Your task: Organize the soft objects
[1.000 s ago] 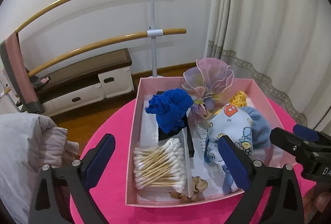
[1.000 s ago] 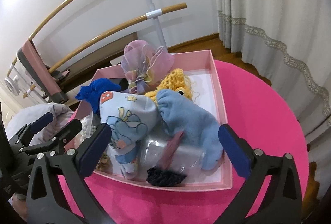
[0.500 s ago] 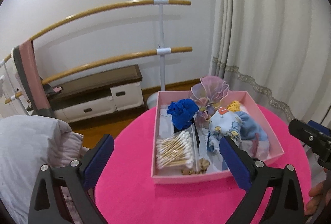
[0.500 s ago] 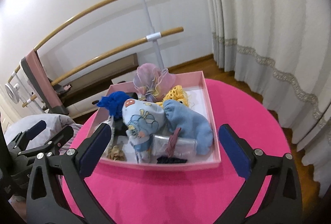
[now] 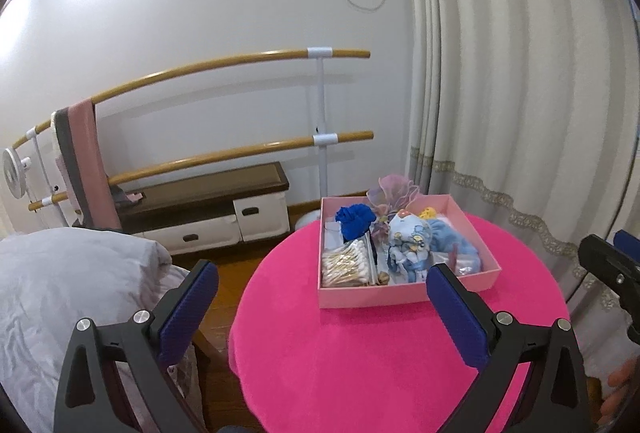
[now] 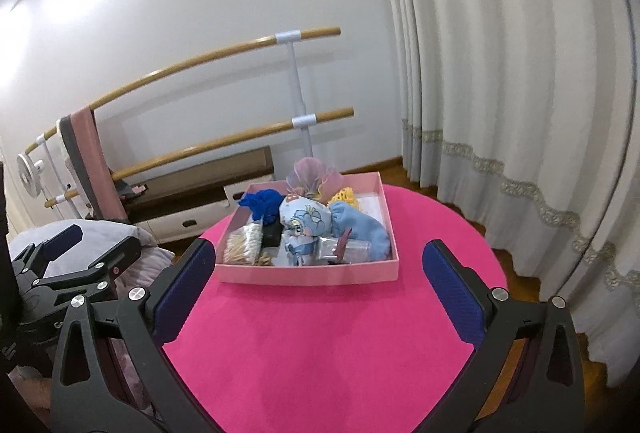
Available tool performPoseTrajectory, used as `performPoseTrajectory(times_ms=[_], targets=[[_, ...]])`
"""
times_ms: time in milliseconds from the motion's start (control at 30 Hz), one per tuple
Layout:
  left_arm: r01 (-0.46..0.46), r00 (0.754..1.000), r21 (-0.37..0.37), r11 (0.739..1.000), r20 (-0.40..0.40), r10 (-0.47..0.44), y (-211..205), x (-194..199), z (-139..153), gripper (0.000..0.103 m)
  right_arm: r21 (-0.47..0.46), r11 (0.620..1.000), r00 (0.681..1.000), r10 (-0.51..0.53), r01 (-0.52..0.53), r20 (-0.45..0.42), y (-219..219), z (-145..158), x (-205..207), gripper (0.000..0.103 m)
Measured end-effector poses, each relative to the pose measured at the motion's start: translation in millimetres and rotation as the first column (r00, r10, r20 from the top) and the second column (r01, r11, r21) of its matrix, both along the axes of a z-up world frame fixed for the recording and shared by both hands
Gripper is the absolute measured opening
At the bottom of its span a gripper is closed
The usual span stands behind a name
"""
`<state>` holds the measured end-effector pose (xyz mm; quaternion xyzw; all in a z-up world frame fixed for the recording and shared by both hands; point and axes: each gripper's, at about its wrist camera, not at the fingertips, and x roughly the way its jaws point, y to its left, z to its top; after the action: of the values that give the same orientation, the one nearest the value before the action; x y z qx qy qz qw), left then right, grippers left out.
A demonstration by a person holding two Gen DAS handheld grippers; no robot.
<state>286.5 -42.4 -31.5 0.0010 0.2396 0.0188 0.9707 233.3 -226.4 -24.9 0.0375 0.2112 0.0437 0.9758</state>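
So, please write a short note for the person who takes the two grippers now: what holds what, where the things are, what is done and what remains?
Left gripper: open, holds nothing, above the near side of the pink table.
Right gripper: open, holds nothing, also short of the box.
All soft things lie in the pink box: blue cloth, printed sock, light blue sock, yellow knit, organza bow, beside the cotton swabs.
Done: everything seems gathered in the box.
Left: the pile looks loose; perhaps tidy it.
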Motion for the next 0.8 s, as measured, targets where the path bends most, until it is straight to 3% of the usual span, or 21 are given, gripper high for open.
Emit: performPoseTrajectory(times_ms=[400, 800], targets=[[0.014, 0.998, 0.005, 1.000, 0.060, -0.015, -0.4, -114.5, 12.9, 0.103, -0.019, 0.999, 0.997, -0.029, 0.030, 0.069, 16.1, -2.0, -87.9, 0.103], [0.016, 0.995, 0.025, 1.000, 0.101, -0.019, -10.6, -185.1, 8.5, 0.103, -0.056, 0.997, 0.993, -0.038, 0.045, 0.115, 34.8, -1.5, -117.4, 0.103]])
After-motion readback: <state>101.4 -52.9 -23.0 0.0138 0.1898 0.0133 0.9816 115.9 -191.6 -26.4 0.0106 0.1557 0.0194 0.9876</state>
